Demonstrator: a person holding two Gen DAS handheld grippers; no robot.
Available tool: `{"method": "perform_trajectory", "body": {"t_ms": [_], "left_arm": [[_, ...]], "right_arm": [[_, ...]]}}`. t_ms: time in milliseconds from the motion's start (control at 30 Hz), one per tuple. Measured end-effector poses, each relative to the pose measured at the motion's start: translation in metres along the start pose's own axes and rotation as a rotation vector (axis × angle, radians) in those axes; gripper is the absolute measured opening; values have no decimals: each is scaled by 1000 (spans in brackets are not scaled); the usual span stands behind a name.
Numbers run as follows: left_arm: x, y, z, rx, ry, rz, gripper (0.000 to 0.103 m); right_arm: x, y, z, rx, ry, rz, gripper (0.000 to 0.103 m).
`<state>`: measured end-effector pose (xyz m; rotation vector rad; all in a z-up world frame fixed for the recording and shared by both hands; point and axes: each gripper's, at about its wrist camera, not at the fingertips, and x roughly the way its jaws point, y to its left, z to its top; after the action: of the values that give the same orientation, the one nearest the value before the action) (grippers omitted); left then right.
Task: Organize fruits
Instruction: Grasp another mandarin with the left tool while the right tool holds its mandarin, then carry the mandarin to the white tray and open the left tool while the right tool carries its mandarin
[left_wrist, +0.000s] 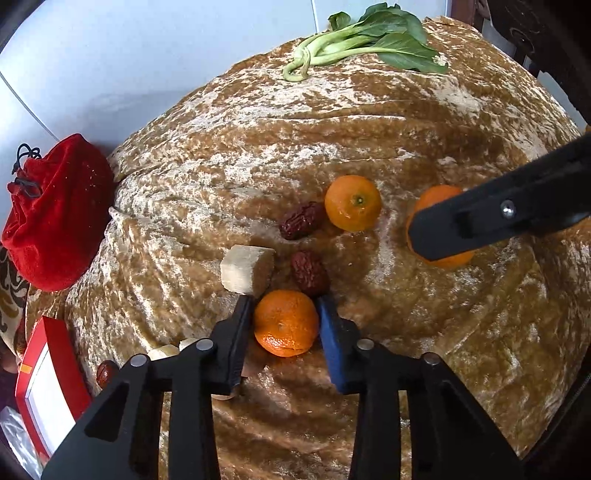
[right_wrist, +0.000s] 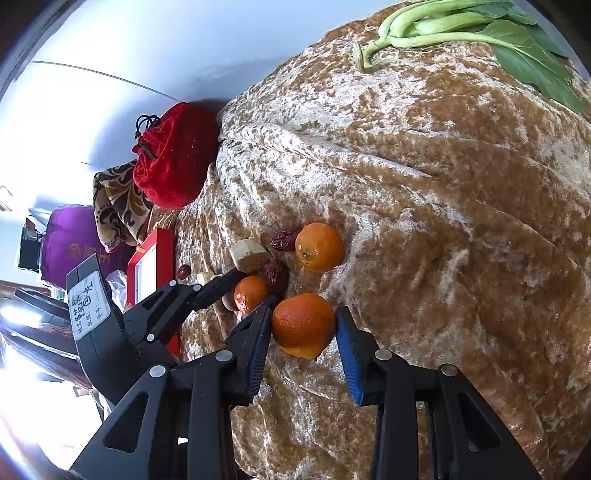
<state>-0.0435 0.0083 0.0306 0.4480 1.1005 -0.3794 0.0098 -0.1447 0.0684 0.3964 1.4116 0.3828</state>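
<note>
I have a mandarin in each gripper: the left gripper is clamped on the near mandarin, the right gripper on its own mandarin, both low over the brown cloth. A third mandarin lies loose beside a red date. Squeezing harder could split the peel. Lifting the left one may nudge the tan block touching its finger. The tag on the left gripper bears handwriting, seemingly Chinese; I can't read it.
</note>
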Motion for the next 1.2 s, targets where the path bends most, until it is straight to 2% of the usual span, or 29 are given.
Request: {"method": "perform_trajectory", "body": {"t_ms": [267, 400, 500, 667, 733, 800, 833, 967, 1200], "left_arm": [[-22, 8, -4, -46, -43, -13, 33], [-46, 16, -13, -62, -89, 8, 33], [-53, 21, -25, -60, -93, 21, 33], [-51, 19, -24, -42, -114, 26, 34], [-49, 14, -19, -17, -127, 4, 36], [-46, 6, -13, 14, -130, 2, 47], [-43, 2, -11, 26, -127, 0, 48], [-29, -3, -5, 42, -96, -13, 48], [-7, 6, -4, -8, -53, -42, 47]], "right_arm": [[0, 7, -1, -10, -10, 9, 36], [0, 15, -3, -36, -17, 23, 36], [4, 24, -5, -50, -16, 26, 36], [12, 34, -6, -53, -16, 22, 36], [12, 34, -7, -57, -17, 17, 36], [11, 28, -6, -41, -21, 11, 36], [10, 25, -5, -31, -24, 8, 36], [4, 13, -1, -3, -34, 8, 36], [-4, 11, -1, -6, -43, 21, 36]]}}
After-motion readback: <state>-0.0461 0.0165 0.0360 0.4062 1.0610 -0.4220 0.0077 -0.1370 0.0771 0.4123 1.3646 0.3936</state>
